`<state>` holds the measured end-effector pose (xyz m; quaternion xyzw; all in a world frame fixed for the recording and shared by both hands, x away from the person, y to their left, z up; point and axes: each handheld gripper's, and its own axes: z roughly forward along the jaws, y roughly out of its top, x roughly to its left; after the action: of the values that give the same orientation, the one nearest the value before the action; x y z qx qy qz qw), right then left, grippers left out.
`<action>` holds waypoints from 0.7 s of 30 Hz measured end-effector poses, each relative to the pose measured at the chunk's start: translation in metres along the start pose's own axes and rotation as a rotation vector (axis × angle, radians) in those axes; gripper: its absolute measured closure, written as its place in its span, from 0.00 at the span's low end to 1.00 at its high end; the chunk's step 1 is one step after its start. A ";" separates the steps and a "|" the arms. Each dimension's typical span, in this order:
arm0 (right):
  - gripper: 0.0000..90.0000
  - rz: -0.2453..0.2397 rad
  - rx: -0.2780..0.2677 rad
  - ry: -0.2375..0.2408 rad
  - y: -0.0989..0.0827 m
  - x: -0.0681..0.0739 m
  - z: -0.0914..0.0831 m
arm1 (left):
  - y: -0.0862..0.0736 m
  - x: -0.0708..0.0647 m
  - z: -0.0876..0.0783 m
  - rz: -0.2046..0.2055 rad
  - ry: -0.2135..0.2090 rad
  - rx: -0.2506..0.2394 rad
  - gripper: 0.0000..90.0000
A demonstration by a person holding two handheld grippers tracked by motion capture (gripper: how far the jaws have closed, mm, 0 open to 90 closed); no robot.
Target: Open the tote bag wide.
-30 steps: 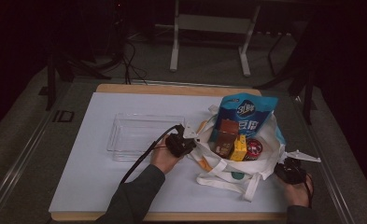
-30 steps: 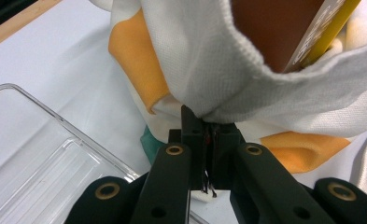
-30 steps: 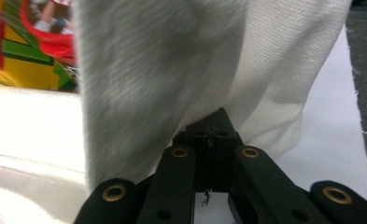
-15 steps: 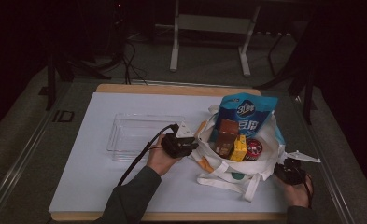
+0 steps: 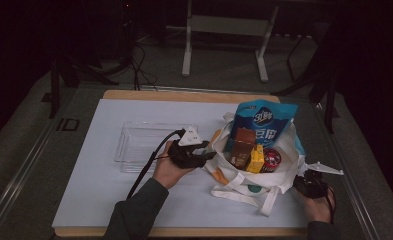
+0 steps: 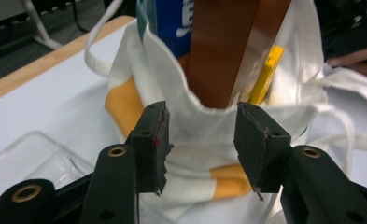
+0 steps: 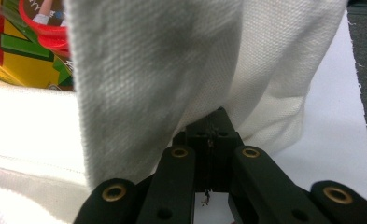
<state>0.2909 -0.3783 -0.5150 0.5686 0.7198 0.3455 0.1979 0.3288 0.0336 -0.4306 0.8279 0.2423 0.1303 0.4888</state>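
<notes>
So the white tote bag (image 5: 256, 172) is lying on the worktop (image 5: 99, 175), mouth facing up toward the high view, stuffed pretty full. In it I've got a big blue snack pouch (image 5: 264, 120) sticking out the far end, a brown box (image 5: 243, 146) in front of that, a yellow carton (image 5: 256, 159) right beside the brown one, and a round red-rimmed thing (image 5: 272, 159) next to the carton. Can't read what that last one is. Left of the bag sits a clear plastic tray (image 5: 134, 147), nothing in it that I can see.

My left tongs (image 6: 201, 135) are about half open and have just been opening. In the left gripper view the bag's rim sits between the two pads but neither pad presses on it, so it's let go. The brown box and yellow carton stand right behind that rim.

My right tongs (image 7: 212, 135) are clamped tight on the bag's cloth at its right edge; in the right gripper view the fabric drapes straight out from the closed tips.
</notes>
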 end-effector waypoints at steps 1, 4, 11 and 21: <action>1.00 0.001 0.000 0.000 0.000 0.000 0.000 | 0.003 0.000 0.000 0.004 0.003 -0.003 0.60; 1.00 0.003 0.002 0.001 0.000 0.000 0.000 | 0.009 0.000 0.003 0.006 0.013 0.007 0.61; 1.00 0.001 0.000 0.004 -0.001 -0.001 0.000 | 0.008 -0.003 0.029 0.014 0.095 0.088 0.81; 1.00 0.008 0.004 0.013 0.000 -0.002 0.001 | -0.005 -0.001 0.058 0.041 0.136 0.210 0.88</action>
<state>0.2919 -0.3797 -0.5163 0.5697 0.7194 0.3486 0.1909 0.3525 -0.0084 -0.4632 0.8685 0.2702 0.1701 0.3791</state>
